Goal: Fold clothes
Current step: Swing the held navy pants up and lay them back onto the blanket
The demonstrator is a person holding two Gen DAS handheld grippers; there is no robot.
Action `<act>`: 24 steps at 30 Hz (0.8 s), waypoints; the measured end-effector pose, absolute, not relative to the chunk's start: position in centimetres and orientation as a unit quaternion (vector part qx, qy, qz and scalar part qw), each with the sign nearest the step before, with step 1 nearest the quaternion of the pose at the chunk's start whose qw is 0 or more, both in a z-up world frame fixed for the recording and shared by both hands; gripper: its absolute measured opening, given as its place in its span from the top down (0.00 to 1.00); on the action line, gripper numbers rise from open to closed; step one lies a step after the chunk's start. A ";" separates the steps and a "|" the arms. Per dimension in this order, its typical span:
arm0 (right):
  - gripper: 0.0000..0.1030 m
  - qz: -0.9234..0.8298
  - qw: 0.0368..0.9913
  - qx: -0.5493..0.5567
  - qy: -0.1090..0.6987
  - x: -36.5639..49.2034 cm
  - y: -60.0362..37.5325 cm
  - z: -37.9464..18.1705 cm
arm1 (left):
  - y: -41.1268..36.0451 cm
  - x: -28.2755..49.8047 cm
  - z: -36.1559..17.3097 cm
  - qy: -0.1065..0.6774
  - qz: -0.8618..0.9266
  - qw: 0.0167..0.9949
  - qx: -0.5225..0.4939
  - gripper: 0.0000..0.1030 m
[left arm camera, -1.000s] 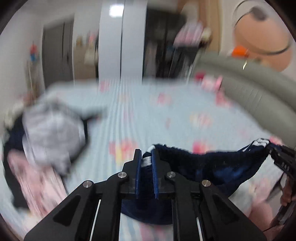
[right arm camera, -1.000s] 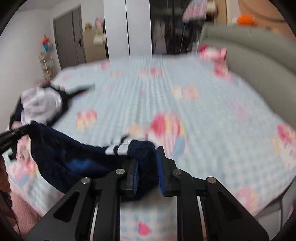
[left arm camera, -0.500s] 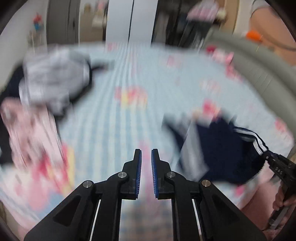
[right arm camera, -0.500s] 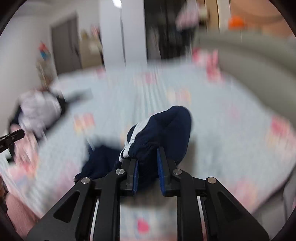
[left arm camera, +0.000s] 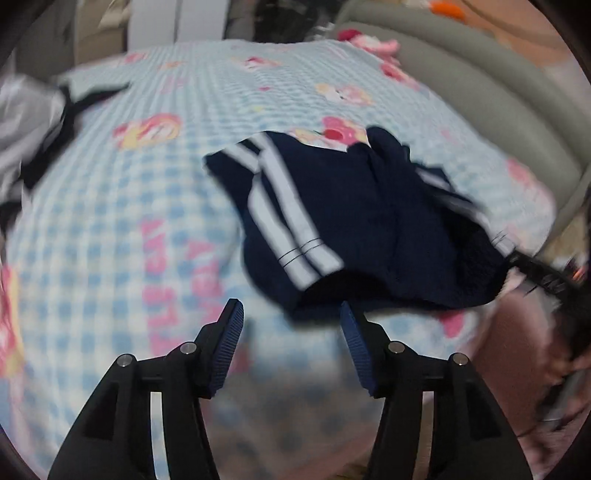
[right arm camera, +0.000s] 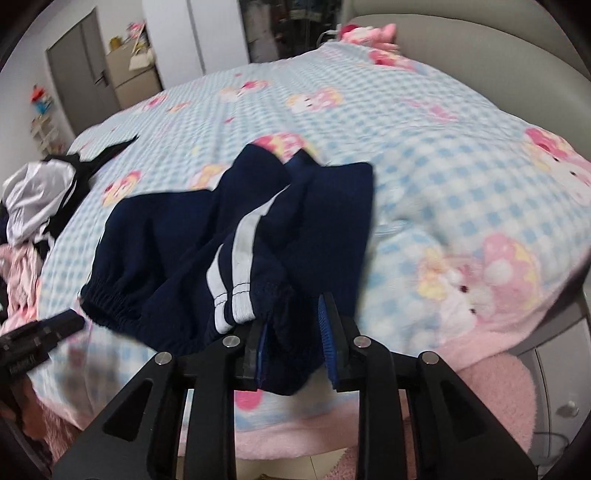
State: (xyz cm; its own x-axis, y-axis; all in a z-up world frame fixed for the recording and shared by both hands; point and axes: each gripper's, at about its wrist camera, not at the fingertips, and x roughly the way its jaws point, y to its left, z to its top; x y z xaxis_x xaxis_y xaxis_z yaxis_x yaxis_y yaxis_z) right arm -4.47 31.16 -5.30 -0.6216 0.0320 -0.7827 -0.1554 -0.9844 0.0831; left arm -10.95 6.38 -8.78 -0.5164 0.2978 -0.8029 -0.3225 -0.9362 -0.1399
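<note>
A navy garment point(left arm camera: 351, 206) with white side stripes lies crumpled on the checked bedspread point(left arm camera: 110, 221). My left gripper point(left arm camera: 291, 317) stands wide open just short of the garment's near hem, with nothing between its fingers. In the right wrist view the same navy garment point(right arm camera: 177, 236) spreads out ahead, and my right gripper point(right arm camera: 291, 328) is shut on its bunched elastic waistband at the near edge of the bed. The right gripper point(left arm camera: 543, 275) shows at the garment's right end in the left wrist view. The left gripper point(right arm camera: 40, 336) appears at the left, beside the gathered waistband.
A pile of other clothes point(right arm camera: 33, 192), silver, black and pink, lies at the bed's left side. A grey padded headboard point(left arm camera: 480, 92) curves along the right. A pink plush toy point(right arm camera: 369, 31) sits at the far end. A pink rug point(right arm camera: 495, 398) lies below the bed's edge.
The garment hung stretched between both grippers; the left let go of it, and it now lies on the bed. The left gripper has opened wide. Both views have tipped down towards the bed.
</note>
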 end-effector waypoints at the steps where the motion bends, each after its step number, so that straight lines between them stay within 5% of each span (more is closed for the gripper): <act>1: 0.75 0.894 0.043 -0.440 0.067 -4.3 31.0 -5.6 | 7.5 -10.8 -8.6 0.040 0.876 0.166 -0.451 0.45; 3: 0.73 0.886 0.023 -0.459 0.056 -4.1 30.7 -6.2 | 7.6 -11.8 -8.7 0.048 0.880 0.148 -0.448 0.47; 4: 0.69 0.882 0.013 -0.468 0.051 -3.9 30.5 -6.5 | 7.7 -12.3 -8.7 0.052 0.883 0.138 -0.446 0.53; 5: 0.62 0.878 0.002 -0.477 0.045 -3.8 30.4 -6.9 | 7.7 -12.9 -8.7 0.056 0.884 0.129 -0.445 0.75; 8: 0.55 0.863 -0.029 -0.503 0.029 -3.3 29.9 -7.8 | 5.9 -13.3 -7.4 0.014 0.890 0.131 -0.438 0.87; 16: 0.65 0.885 -0.021 -0.457 0.082 -4.7 30.3 -6.1 | 3.3 -9.9 -1.9 -0.007 0.914 0.119 -0.389 0.88; 22: 0.61 0.898 -0.033 -0.439 -0.002 -6.6 26.9 -4.6 | 2.1 -7.8 -1.8 -0.006 0.917 0.096 -0.388 0.88; 24: 0.81 0.900 -0.017 -0.435 -0.020 -7.6 26.3 -4.0 | 1.2 -7.2 -1.8 -0.006 0.916 0.076 -0.394 0.88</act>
